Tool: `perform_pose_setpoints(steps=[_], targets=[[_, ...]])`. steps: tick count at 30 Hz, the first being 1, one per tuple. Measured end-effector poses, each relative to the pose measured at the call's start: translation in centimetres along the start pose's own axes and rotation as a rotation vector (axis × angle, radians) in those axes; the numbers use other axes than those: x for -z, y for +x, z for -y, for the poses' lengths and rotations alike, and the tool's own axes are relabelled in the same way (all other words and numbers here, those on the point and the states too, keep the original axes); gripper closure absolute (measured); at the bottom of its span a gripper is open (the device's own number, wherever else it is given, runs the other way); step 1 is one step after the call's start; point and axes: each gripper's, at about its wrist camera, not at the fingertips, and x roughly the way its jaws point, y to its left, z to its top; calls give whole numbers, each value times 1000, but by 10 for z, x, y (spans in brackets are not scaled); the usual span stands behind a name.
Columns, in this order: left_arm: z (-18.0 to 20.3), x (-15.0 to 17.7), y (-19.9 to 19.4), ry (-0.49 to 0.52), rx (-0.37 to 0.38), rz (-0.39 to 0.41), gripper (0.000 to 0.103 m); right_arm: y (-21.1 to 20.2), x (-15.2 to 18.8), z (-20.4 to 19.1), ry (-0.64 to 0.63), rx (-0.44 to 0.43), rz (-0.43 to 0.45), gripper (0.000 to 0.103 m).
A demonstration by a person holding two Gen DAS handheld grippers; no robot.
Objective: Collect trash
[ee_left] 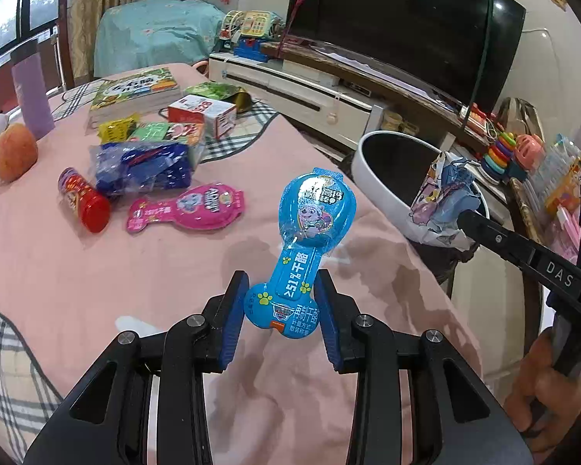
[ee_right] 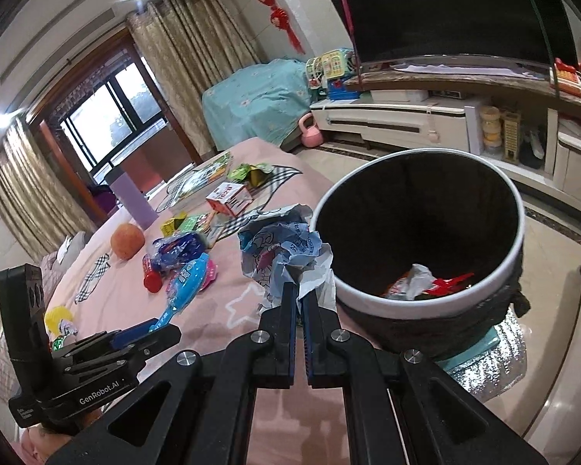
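The left tool (ee_left: 282, 312) grips the narrow stem of a blue cheese-stick wrapper (ee_left: 304, 240), lifted above the pink table (ee_left: 58, 271). To its right, the right tool (ee_left: 461, 215) pinches crumpled cartoon paper (ee_left: 441, 197) at the rim of the white bin (ee_left: 372, 178). A pink wrapper (ee_left: 191, 209) lies flat.

Trash bin (ee_right: 422, 232) beside the table's (ee_left: 97, 271) right edge, crumpled wrapper (ee_right: 286, 248) between table and bin, snack can (ee_left: 83, 199) left of flat wrapper (ee_left: 186, 209), books (ee_left: 135, 91) behind, TV (ee_left: 403, 19) beyond bin.

Home living room, television (ee_left: 406, 27), curtains (ee_right: 197, 62)
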Motion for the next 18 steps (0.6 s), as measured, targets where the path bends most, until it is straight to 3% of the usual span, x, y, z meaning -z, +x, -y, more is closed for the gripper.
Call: perform_pose_setpoints(steps=[18], targets=[[41,-21,14,68,36,0,69,-14,-8,35,55,43,38,100]])
